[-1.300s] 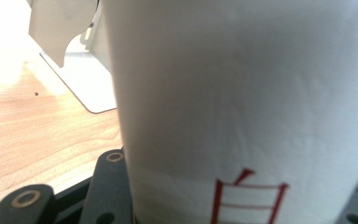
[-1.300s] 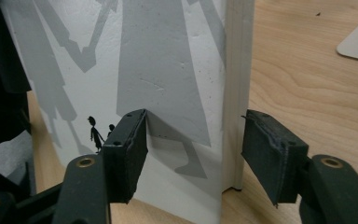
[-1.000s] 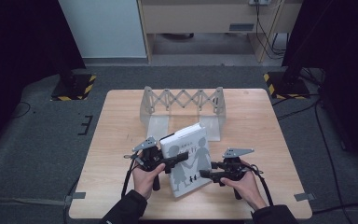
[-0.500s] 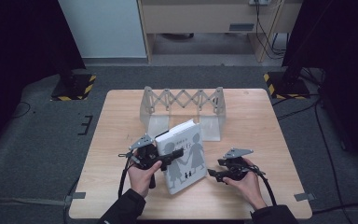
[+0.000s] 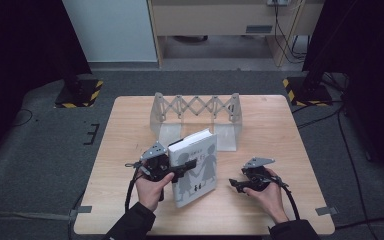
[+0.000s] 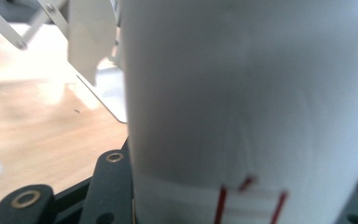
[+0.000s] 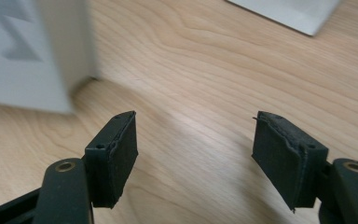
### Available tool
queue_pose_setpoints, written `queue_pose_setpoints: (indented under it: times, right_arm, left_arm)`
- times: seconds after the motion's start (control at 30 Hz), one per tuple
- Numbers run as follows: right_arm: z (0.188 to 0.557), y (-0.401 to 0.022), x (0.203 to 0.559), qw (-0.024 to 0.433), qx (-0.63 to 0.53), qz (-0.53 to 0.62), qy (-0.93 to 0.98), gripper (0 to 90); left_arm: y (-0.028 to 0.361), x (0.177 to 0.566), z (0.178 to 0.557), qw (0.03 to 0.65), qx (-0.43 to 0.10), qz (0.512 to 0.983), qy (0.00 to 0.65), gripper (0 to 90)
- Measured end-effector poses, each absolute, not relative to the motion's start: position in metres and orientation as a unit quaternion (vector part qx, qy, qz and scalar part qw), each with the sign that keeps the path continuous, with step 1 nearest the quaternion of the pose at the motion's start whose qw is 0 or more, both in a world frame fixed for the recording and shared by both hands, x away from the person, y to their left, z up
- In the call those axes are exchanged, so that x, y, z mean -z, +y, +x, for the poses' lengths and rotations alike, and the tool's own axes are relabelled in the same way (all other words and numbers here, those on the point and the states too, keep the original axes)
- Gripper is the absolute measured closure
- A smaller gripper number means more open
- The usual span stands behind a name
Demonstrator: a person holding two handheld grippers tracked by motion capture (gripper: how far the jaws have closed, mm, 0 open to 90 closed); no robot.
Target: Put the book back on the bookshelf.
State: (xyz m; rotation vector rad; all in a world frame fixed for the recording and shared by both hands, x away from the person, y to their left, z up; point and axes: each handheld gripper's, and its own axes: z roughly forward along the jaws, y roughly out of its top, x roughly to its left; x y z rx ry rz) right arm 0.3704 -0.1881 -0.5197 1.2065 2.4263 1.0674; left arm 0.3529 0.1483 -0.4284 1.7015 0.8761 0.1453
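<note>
A white book (image 5: 200,165) with dark child figures on its cover sits mid-table, tilted up, spine side to the left. My left gripper (image 5: 182,168) is shut on the book's left edge, and in the left gripper view the pale cover (image 6: 247,102) stands between the black jaws. My right gripper (image 5: 236,185) is open to the right of the book, apart from it. Between its spread pads (image 7: 116,156) there is bare wood. A corner of the book (image 7: 28,60) rests on the table at the upper left of the right gripper view.
A metal expanding book rack (image 5: 195,107) stands behind the book at the table's back middle, and its flat base plate (image 7: 289,11) shows in the right gripper view. The wooden table (image 5: 280,130) has bare room on the right. Dark floor surrounds it.
The right gripper has let go of the book's right edge and drawn back to the right. The left gripper has tipped the book more upright.
</note>
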Motion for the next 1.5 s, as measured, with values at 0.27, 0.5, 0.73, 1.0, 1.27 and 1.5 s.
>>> queue_pose_setpoints:
  times: [0.27,0.5,0.73,1.0,1.27,1.5]
  right_arm:
    - [0.377,-0.209,0.518,0.153,-0.352,0.432,0.817,29.0]
    - [0.382,-0.223,0.524,0.167,-0.335,0.455,0.808,25.9]
    - [0.383,-0.228,0.531,0.171,-0.330,0.461,0.806,23.5]
    - [0.383,-0.228,0.538,0.193,-0.345,0.461,0.795,12.5]
    - [0.386,-0.228,0.539,0.193,-0.339,0.468,0.793,7.7]
    - [0.386,-0.227,0.539,0.190,-0.338,0.472,0.792,7.0]
  left_arm:
    - [0.186,0.402,0.355,0.590,-0.099,0.693,0.401,52.1]
    - [0.210,0.390,0.359,0.585,-0.120,0.683,0.420,52.1]
    - [0.229,0.378,0.368,0.587,-0.142,0.667,0.436,52.2]
    - [0.239,0.374,0.395,0.593,-0.159,0.645,0.456,52.2]
    - [0.234,0.376,0.421,0.571,-0.195,0.645,0.469,52.2]
    - [0.225,0.383,0.441,0.563,-0.210,0.638,0.482,52.2]
